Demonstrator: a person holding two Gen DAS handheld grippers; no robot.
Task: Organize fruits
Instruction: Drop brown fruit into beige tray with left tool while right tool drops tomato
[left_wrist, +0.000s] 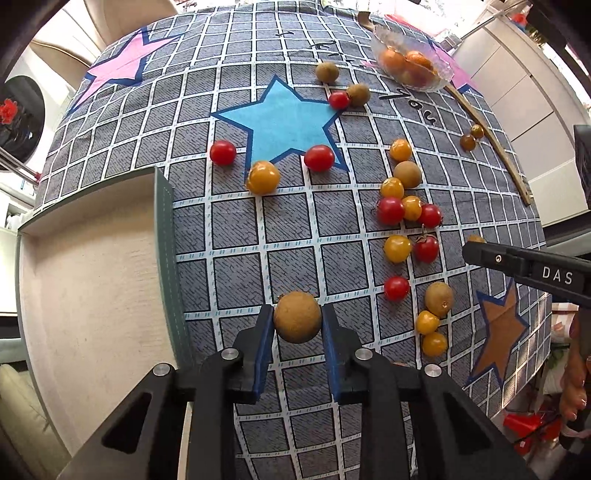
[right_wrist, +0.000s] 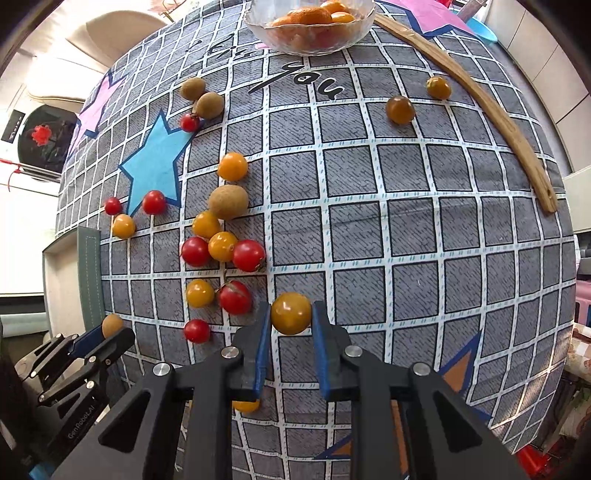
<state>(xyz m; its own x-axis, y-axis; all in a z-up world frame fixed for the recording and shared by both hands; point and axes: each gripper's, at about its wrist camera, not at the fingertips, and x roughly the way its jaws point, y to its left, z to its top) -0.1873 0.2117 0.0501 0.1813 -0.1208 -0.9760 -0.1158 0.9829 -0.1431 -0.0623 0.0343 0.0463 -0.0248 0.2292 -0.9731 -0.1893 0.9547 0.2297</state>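
The left hand-held gripper (left_wrist: 298, 325) is clenched on a brown longan (left_wrist: 297, 316), and the right hand-held gripper (right_wrist: 291, 320) grasps a yellow cherry tomato (right_wrist: 291, 313) above the bench (right_wrist: 443, 258).

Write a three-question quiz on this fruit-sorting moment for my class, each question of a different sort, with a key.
1. True or false: the left gripper is shut on a red tomato.
2. What does the right gripper hold? A) brown longan B) yellow-orange tomato C) nothing
3. Fill in: the glass bowl holds ____-coloured fruit.

Key:
1. False; it grips a brown longan.
2. B, the yellow-orange tomato.
3. Orange.
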